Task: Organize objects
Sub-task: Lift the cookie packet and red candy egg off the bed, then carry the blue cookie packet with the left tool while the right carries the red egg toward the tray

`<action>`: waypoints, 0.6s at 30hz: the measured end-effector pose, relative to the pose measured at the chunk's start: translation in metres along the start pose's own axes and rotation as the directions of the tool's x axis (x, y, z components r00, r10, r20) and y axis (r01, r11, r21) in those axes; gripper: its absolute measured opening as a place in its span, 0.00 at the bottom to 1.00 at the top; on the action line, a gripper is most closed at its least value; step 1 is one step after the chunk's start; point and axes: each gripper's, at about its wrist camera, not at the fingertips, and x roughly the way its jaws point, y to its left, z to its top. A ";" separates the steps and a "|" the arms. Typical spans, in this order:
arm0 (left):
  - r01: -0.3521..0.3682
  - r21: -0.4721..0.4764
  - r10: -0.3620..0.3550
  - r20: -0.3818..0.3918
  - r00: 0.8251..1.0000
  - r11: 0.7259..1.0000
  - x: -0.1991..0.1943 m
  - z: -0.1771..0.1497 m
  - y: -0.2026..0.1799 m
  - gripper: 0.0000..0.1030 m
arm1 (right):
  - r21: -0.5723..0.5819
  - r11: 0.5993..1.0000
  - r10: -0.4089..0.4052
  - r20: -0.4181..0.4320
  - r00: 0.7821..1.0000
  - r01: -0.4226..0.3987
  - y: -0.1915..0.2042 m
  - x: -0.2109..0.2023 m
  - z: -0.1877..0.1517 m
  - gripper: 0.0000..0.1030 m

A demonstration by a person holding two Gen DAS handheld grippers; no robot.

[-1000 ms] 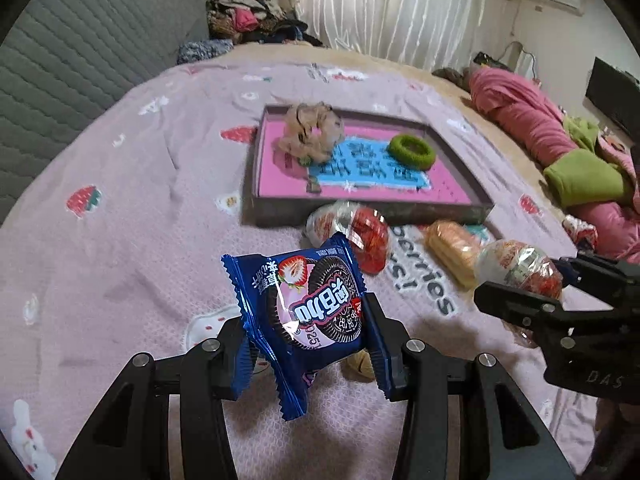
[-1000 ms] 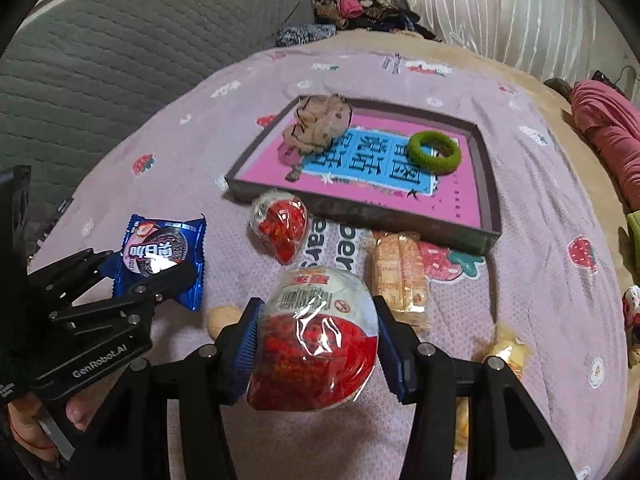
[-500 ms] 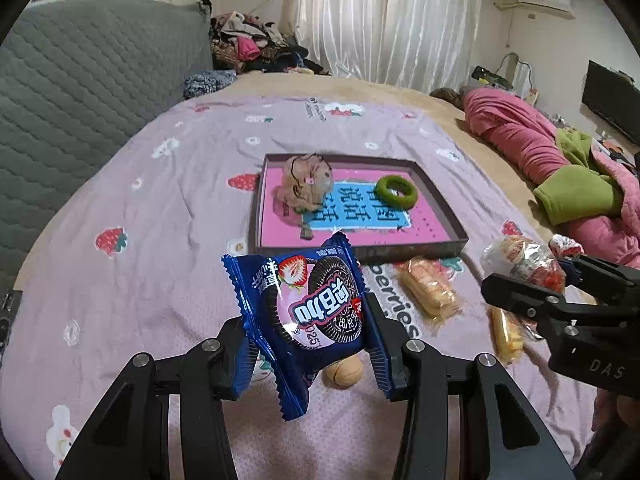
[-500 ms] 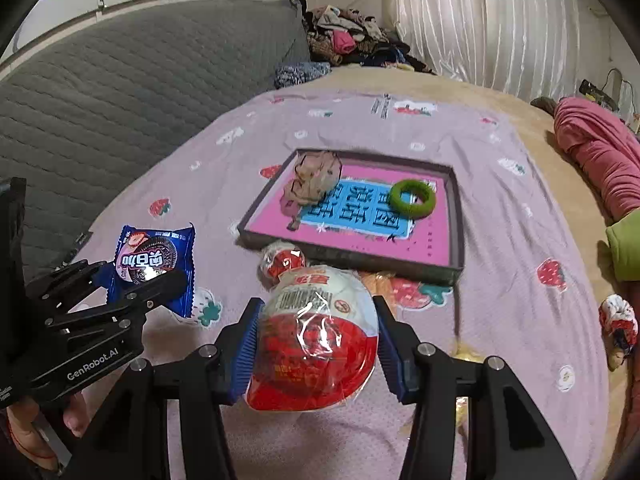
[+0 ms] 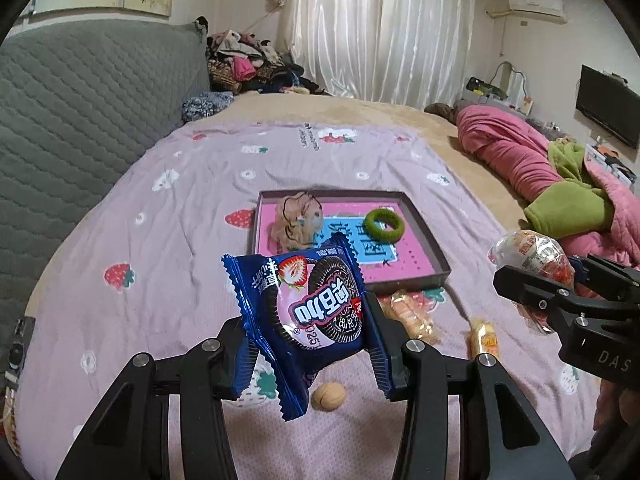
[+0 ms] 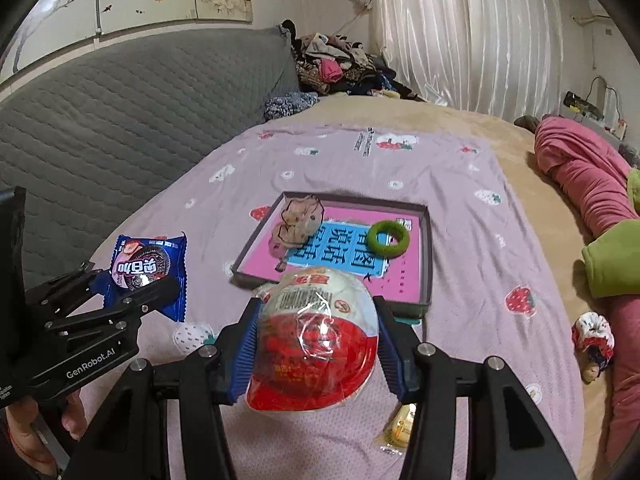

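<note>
Both grippers are raised above the bed, each loaded. The left gripper (image 5: pixel 306 340) has its jaws closed on a blue foil cookie packet with a strawberry print (image 5: pixel 308 312), pinched at its 2 side edges so the printed face fronts the camera; the packet hangs clear of the lilac strawberry-print bedsheet (image 5: pixel 168 264). The right gripper (image 6: pixel 316 344) has its jaws closed on a red-and-white egg-shaped sweet in clear wrap (image 6: pixel 316 332), gripped across its widest part, probably so the rounded shell does not slip.

Far of both, centre, lies a shallow dark-rimmed tray with a pink and blue base (image 6: pixel 426 248). It holds a beige fabric scrunchie (image 6: pixel 298 220) at far left and a green ring hair tie (image 6: pixel 387 238) to the right.

On the sheet near the tray: 2 clear-wrapped yellow pastries (image 5: pixel 414 314), a round tan walnut (image 5: pixel 329 397).

Judgement: tray carries hair items only, so the 2 snacks are likely bound for a separate group. Destination not evident.
</note>
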 end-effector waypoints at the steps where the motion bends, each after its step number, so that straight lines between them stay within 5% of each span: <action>1: 0.000 0.001 0.000 0.004 1.000 1.000 -0.001 0.002 0.000 0.47 | -0.003 1.000 -0.002 0.004 1.000 0.002 0.001 -0.002 0.002 0.51; 18: 0.036 -0.013 -0.035 0.050 0.998 0.999 -0.003 0.047 -0.005 0.47 | 0.005 1.000 -0.024 0.085 0.996 0.024 -0.002 -0.014 0.038 0.51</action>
